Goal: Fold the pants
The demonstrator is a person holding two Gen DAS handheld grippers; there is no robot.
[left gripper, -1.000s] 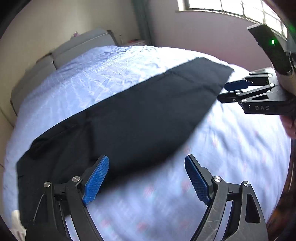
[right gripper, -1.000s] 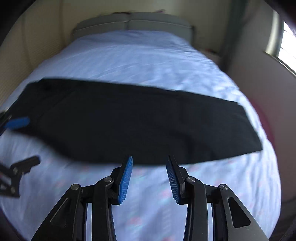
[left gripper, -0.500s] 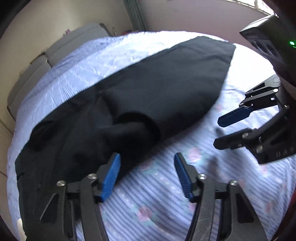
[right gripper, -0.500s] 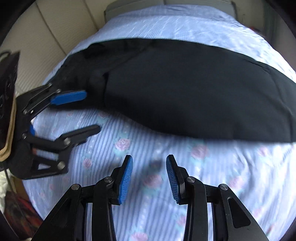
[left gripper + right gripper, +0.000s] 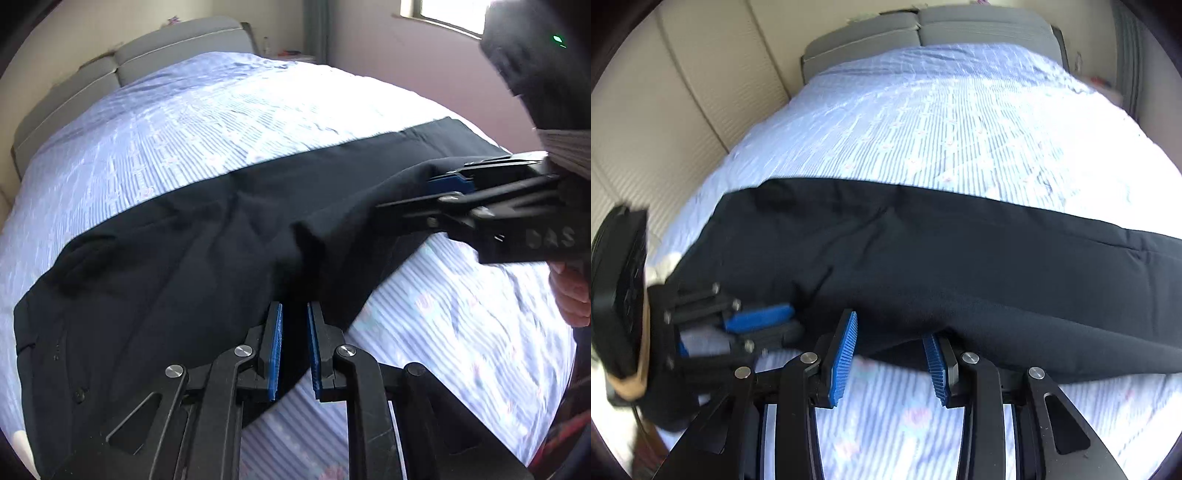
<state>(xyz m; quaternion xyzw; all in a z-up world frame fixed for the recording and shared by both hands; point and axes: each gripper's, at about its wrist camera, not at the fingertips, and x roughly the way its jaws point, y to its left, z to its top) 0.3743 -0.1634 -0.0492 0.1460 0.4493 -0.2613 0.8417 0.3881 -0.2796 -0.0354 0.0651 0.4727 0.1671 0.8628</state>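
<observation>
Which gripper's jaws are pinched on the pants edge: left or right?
The left gripper: its jaws have just been closing and now stand narrow, with the near edge of the black pants between them. The right gripper is wide open, with the edge only at its tips.

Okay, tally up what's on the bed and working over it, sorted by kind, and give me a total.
Pants: 1, black, spread across the bed
Bedsheet: 1, blue striped
Grippers: 2, left gripper and right gripper, both at the near edge of the pants
Total: 4
</observation>
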